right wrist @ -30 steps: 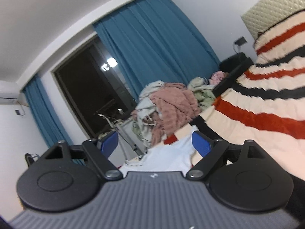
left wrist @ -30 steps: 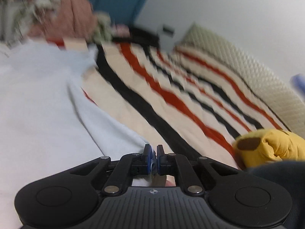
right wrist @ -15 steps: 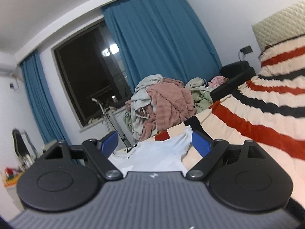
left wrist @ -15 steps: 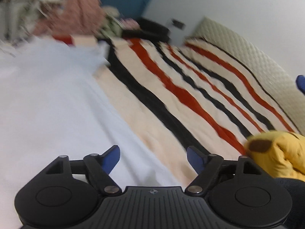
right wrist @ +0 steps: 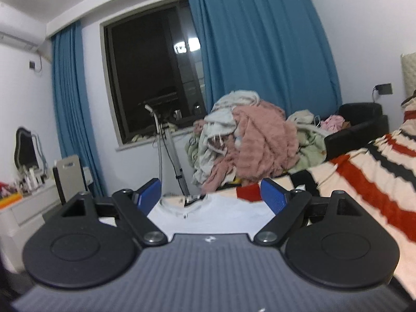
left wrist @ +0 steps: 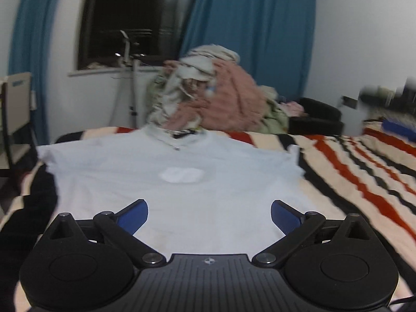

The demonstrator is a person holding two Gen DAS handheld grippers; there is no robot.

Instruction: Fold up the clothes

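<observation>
**Pale blue T-shirt spread flat on a striped bed, both tools open above it**

The pale blue short-sleeved T-shirt (left wrist: 182, 182) lies flat on the bed, collar toward the far edge and both sleeves spread outward; a white oval patch (left wrist: 182, 174) marks its chest. In the right wrist view only the collar end of the same garment (right wrist: 215, 214) shows between the fingers. It rests on the cream blanket with red and black stripes (left wrist: 364, 176), which covers the bed and extends to the right (right wrist: 369, 179).

The left tool (left wrist: 209, 217) hovers over the lower part of the shirt with its blue-padded fingers (left wrist: 132, 217) spread wide, gripping nothing. The right tool (right wrist: 211, 197) is likewise spread wide and holds nothing, its blue pads (right wrist: 271, 197) framing the collar. The right tool appears blurred at the right edge of the left wrist view (left wrist: 390, 104).

Just beyond the collar stands a heap of unfolded clothes, pink, white and pale green (left wrist: 213, 96) (right wrist: 249, 140). Behind it are a dark window (right wrist: 153, 78) flanked by blue curtains (right wrist: 260, 46), and a metal stand (right wrist: 169, 150). A black seat (right wrist: 358, 124) stands to the right of the heap, and a white dresser with a mirror (right wrist: 26, 202) at far left.
</observation>
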